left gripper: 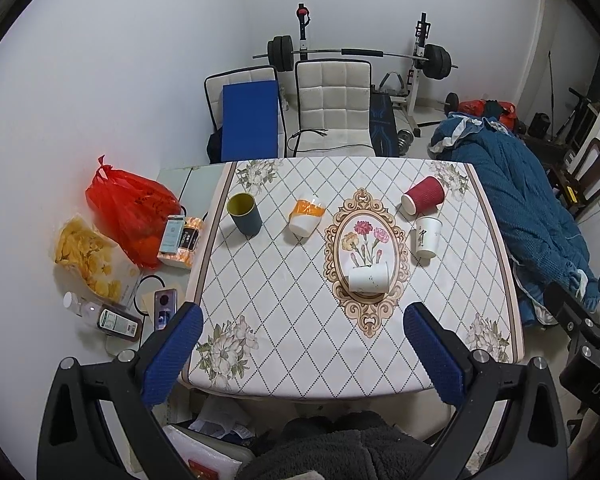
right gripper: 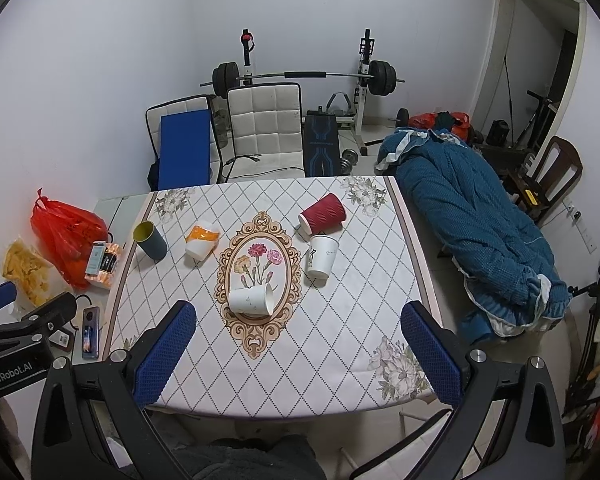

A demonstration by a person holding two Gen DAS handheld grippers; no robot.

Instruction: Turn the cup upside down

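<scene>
in the left wrist view the left gripper (left gripper: 302, 344) hangs above the near edge of the tabletop (left gripper: 284, 364), its blue-padded jaws spread wide and holding nothing. five cups sit well ahead of it: a dark teal cup with a yellow-green inside (left gripper: 243, 213) upright at the far left, an orange-and-white cup (left gripper: 306, 216) already mouth-down beside it, a red ribbed paper cup (left gripper: 423, 195) on its side at the far right, a white paper cup with a dark mark (left gripper: 426, 236) just in front of that one, apparently upright, and a plain white paper cup (left gripper: 369, 278) lying on its side on the flower medallion, nearest the gripper. the task names no particular cup; the teal one looks like the natural pick for this side. to do it well, i would come in level, close on the wall about halfway up so the rim is not crushed, lift clear, roll the wrist fully over, and set the mouth flat before letting go. in the right wrist view the right gripper (right gripper: 298, 346) is likewise spread and empty over the near edge. this view shows the lying white cup's open mouth (right gripper: 269, 299) facing right, which the left view hides, and the left tool's body at the lower left; the left view alone shows the snack bag and bottles (left gripper: 96, 312) off the tabletop's left side.
</scene>
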